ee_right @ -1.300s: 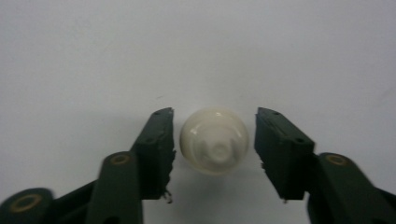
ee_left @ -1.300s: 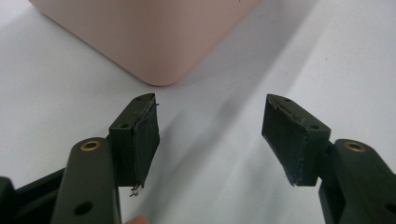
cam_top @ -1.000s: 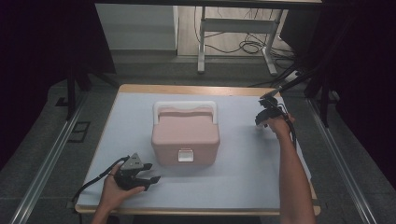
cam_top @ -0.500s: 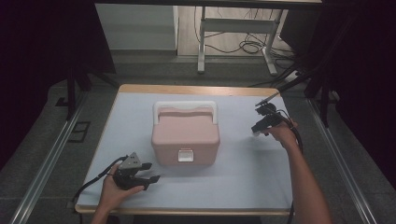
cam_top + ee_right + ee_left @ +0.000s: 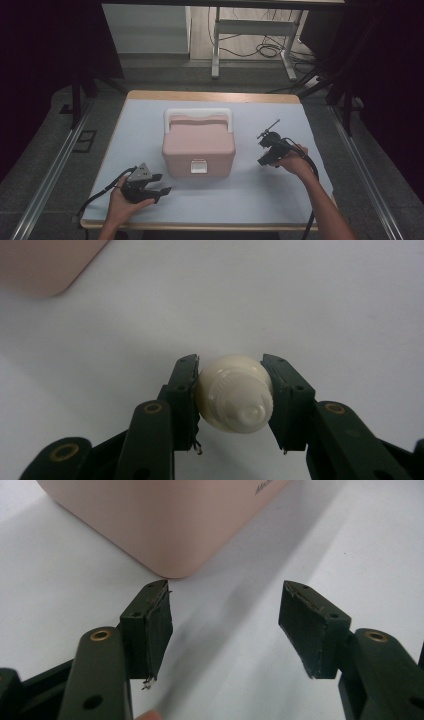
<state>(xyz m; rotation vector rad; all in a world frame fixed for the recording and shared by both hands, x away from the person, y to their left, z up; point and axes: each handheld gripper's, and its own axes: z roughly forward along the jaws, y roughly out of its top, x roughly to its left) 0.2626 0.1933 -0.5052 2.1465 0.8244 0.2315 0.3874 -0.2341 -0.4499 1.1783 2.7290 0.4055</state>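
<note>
The right gripper (image 5: 263, 148) has moved in the high view: one second ago it was near the right edge of the counter (image 5: 280, 200), higher in the frame, and now it is lower and more to the left, closer to the pink box (image 5: 198, 145) in the centre. It does not touch the box; some bare counter lies between them. In the right gripper view its jaws are clenched on a small cream bottle (image 5: 235, 392), seen from the cap end, with one pad on each side of it. The grip looks the same as before, so the bottle travels with the hand above the counter.

The left gripper (image 5: 156, 183) rests at the lower left of the high view, in the same place as one second ago. Its jaws are released and nothing is between them; the left gripper view shows a corner of the box just ahead of them.

The lid of the box is closed and its white handle (image 5: 198, 114) lies toward the far side. I judge that the bottle is being brought to the box, and the lid must be opened first, probably by the left gripper.
</note>
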